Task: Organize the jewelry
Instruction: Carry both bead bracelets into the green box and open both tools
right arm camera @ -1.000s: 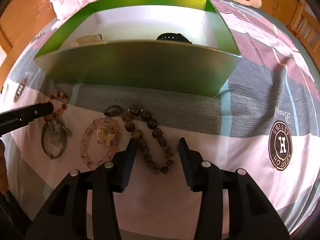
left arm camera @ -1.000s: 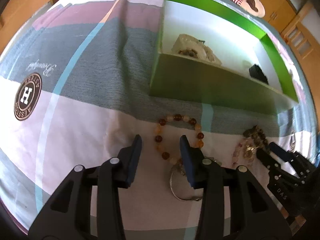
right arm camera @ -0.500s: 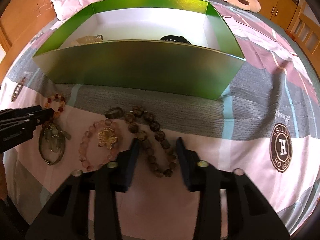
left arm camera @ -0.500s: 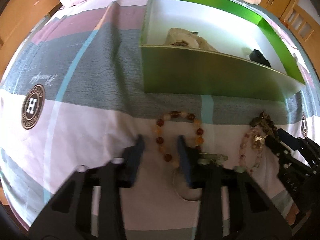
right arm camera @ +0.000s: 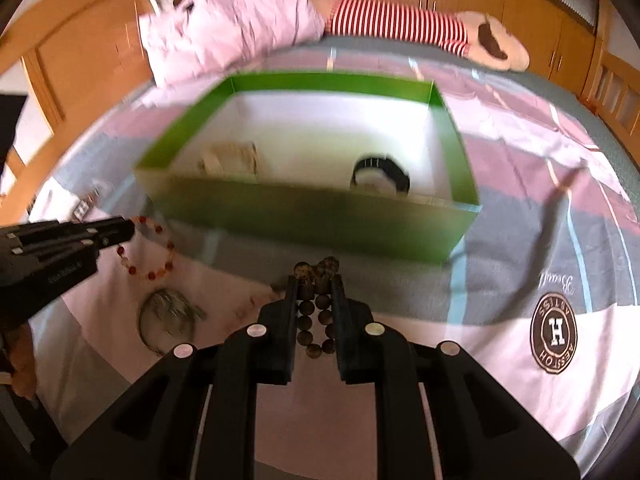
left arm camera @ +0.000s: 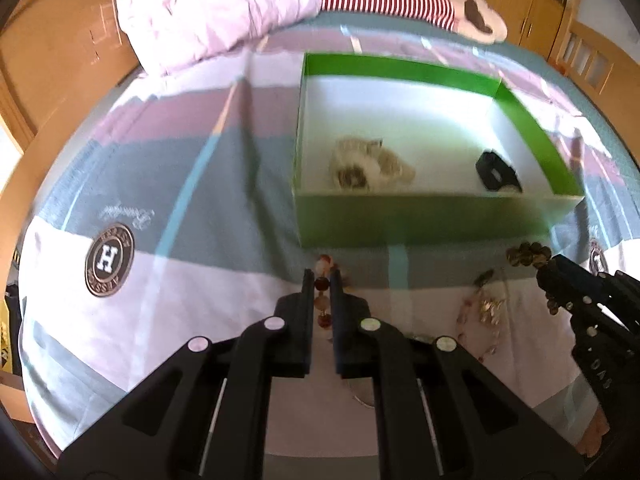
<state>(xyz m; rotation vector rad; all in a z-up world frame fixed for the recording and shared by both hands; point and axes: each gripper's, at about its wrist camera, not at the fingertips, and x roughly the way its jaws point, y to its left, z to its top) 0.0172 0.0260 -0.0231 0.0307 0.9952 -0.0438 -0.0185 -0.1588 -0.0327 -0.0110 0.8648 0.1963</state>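
Note:
A green box with a white inside stands on the bed; it also shows in the right wrist view. Inside lie a pale beaded piece and a black band. My left gripper is shut on the red-and-amber bead bracelet and holds it above the bedspread; the bracelet hangs from it in the right wrist view. My right gripper is shut on the dark brown bead bracelet, lifted in front of the box.
A pink bead bracelet with a gold charm and a grey-green bangle lie on the bedspread between the grippers. A pink pillow and a striped plush toy lie behind the box. Wooden cupboards surround the bed.
Both grippers have closed, the left on the red-and-amber bracelet, the right on the dark brown one. Both have lifted up and back, so the box looks farther away.

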